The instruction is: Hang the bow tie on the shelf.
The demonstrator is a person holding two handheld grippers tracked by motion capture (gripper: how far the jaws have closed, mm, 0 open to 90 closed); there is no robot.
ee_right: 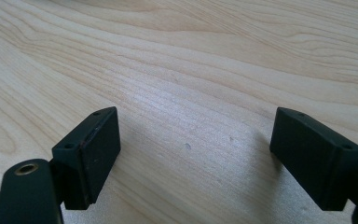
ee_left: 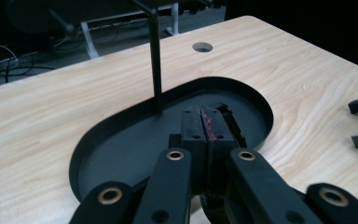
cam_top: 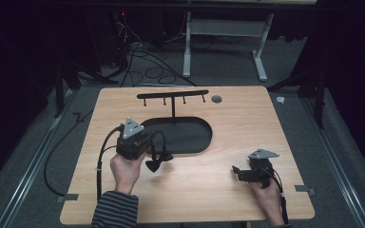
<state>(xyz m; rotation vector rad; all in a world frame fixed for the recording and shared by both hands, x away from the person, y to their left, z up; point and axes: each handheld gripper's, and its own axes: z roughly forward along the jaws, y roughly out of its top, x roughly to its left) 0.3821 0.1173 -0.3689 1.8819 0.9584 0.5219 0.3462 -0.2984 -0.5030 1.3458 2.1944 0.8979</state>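
Note:
A black stand (cam_top: 173, 96) with a crossbar of several hooks rises from an oval black tray (cam_top: 195, 137) at mid-table. My left gripper (cam_top: 163, 154) hovers over the tray's left end in a person's hand. In the left gripper view its jaws (ee_left: 207, 122) are pressed together on a thin dark item with a reddish edge (ee_left: 208, 127); a small dark piece (cam_top: 153, 164) hangs below them. My right gripper (cam_top: 235, 172) rests low at the table's front right. Its jaws (ee_right: 196, 154) are open over bare wood, with nothing between them.
A round cable hole (cam_top: 216, 99) sits in the wooden table (cam_top: 247, 123) behind the tray. The stand's post (ee_left: 155, 60) rises just ahead of my left jaws. Cables trail off the table's left and front edges. Dark floor and a desk frame lie beyond.

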